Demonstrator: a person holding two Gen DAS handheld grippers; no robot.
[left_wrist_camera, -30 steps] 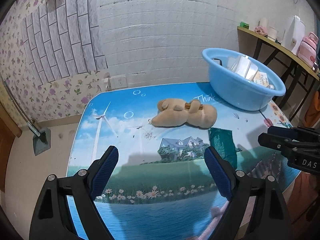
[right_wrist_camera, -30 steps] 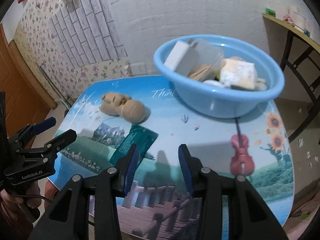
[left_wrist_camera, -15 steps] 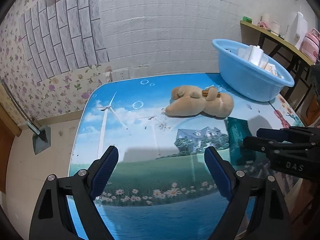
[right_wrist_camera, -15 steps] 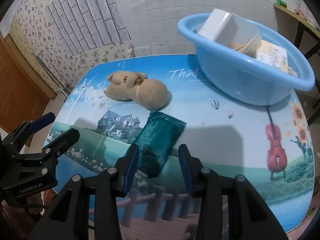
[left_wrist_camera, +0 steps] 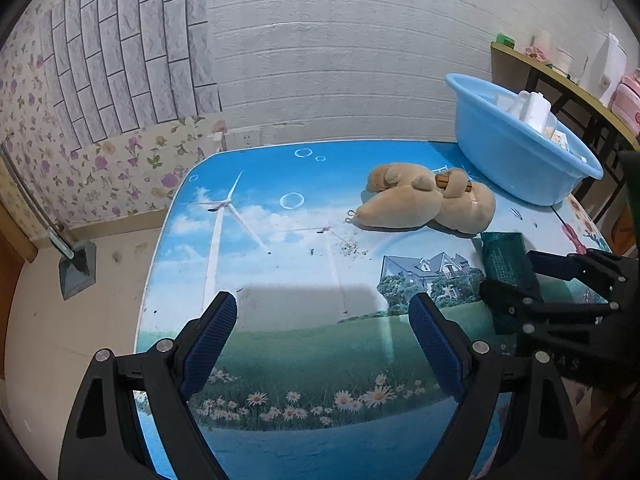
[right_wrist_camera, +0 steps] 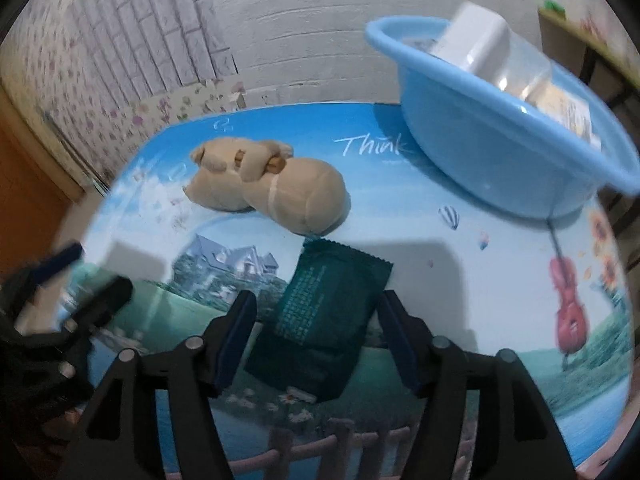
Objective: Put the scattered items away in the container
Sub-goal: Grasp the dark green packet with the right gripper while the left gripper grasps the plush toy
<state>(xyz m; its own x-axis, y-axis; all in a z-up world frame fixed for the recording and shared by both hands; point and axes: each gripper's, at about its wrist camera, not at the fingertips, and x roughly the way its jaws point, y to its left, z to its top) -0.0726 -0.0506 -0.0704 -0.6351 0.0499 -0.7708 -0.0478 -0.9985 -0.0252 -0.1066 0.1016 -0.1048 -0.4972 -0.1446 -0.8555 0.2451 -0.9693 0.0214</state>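
Note:
A dark green packet (right_wrist_camera: 330, 312) lies flat on the picture-printed table, and my right gripper (right_wrist_camera: 316, 334) hangs over it with its jaws opening and one finger on each side; the pads do not press on it. Behind the packet lies a tan plush toy (right_wrist_camera: 272, 190) on its side. The blue basin (right_wrist_camera: 492, 160) stands at the far right corner with boxes and packets inside. In the left wrist view my left gripper (left_wrist_camera: 324, 340) is open over bare table, with the plush toy (left_wrist_camera: 424, 204) ahead, the green packet (left_wrist_camera: 508, 268) and the right gripper (left_wrist_camera: 520, 276) to its right, and the basin (left_wrist_camera: 516, 152) beyond.
The table (left_wrist_camera: 280, 240) stands against a white brick-pattern wall. A wooden shelf (left_wrist_camera: 560, 76) with cups and containers runs behind the basin. A dustpan (left_wrist_camera: 76, 264) leans on the floor at the left. Small crumbs (left_wrist_camera: 348, 244) lie near the plush toy.
My right gripper has come down and forward over the green packet and its jaws have widened around it. My left gripper has drifted closer to the table, staying open.

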